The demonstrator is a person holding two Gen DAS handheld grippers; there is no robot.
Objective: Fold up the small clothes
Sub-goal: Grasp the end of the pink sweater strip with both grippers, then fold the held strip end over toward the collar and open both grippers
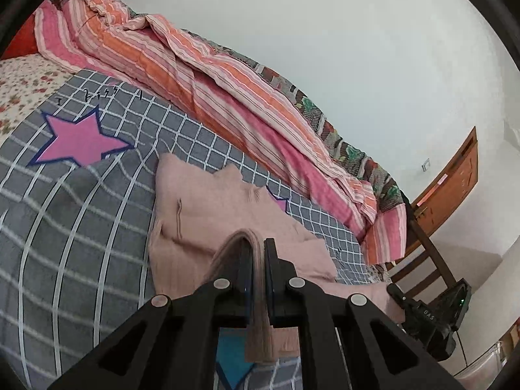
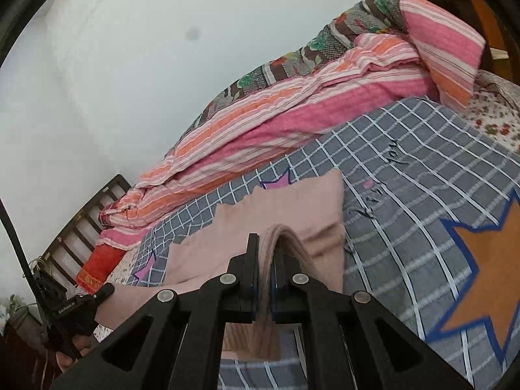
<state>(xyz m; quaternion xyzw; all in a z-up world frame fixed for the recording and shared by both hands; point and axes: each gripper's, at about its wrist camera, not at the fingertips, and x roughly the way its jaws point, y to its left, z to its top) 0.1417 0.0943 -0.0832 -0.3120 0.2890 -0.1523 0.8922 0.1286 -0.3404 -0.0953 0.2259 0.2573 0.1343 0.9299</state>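
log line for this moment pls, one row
stage: folding | left tongs: shut on pink garment | right tongs: shut on pink garment | surface: grey checked sheet

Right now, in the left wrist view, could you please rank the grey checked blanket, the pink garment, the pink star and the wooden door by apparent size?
1. grey checked blanket
2. pink garment, though nearness to the camera enlarges it
3. pink star and wooden door look about alike; the door is farther away, so I won't rank them.
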